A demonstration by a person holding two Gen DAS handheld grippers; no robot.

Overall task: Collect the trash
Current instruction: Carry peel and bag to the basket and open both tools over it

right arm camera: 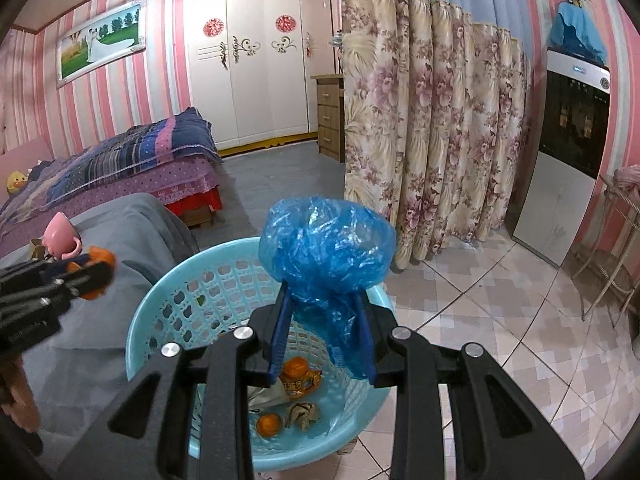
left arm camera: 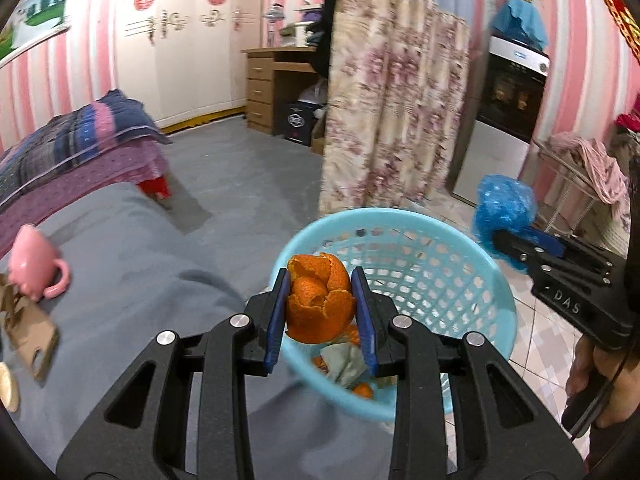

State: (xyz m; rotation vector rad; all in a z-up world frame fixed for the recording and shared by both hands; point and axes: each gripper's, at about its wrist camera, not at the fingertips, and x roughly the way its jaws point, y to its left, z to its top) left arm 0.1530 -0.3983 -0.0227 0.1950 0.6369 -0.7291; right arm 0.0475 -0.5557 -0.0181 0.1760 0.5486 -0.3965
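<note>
— Left wrist view: left gripper clamps orange peel over the basket; right gripper pinches a blue bag.
— Drop-off step, then. Next, I judge: open both above the basket.

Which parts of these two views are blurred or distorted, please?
Left wrist view: curtain and basket rim smeared, orange peel sharp, walls bowed by the fisheye. Right wrist view: left gripper blurred at the left edge, blue bag crisp, edges darkened.

A home bedroom, seemingly: quilted bed, white wardrobe, floral curtain.
</note>
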